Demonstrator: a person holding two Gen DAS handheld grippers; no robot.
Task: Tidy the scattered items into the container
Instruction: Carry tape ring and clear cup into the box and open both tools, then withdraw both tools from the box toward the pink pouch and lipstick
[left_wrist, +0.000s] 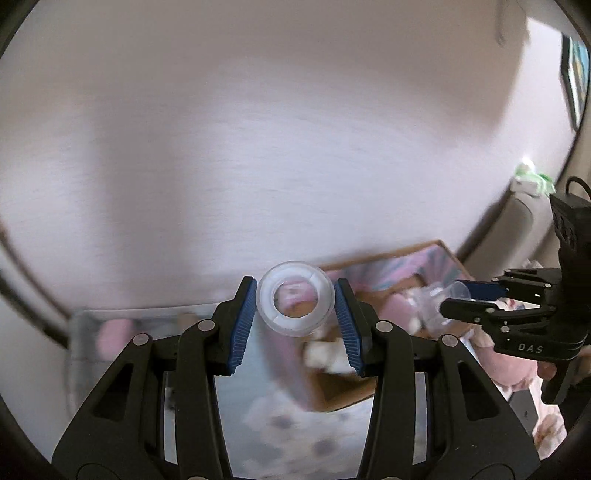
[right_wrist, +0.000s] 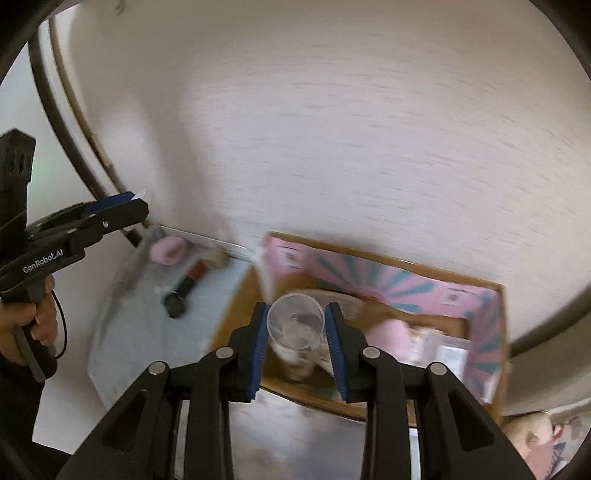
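Note:
My left gripper (left_wrist: 295, 302) is shut on a clear plastic ring-shaped lid (left_wrist: 295, 302), held in the air above the surface. My right gripper (right_wrist: 295, 325) is shut on a clear plastic cup (right_wrist: 295, 326), held over the cardboard box (right_wrist: 476, 299) with the pink and teal lining. The box also shows in the left wrist view (left_wrist: 424, 258), with the right gripper (left_wrist: 458, 299) and its cup (left_wrist: 443, 295) above it. Pink soft items (right_wrist: 388, 332) and small packets lie inside the box. The left gripper (right_wrist: 136, 206) shows at the left of the right wrist view.
A pale blue mat (right_wrist: 122, 332) left of the box carries a pink item (right_wrist: 168, 251), a dark watch-like strap (right_wrist: 184, 288) and a beige piece (right_wrist: 218, 258). A white wall stands close behind. A person's hand (right_wrist: 33, 325) holds the left gripper's handle.

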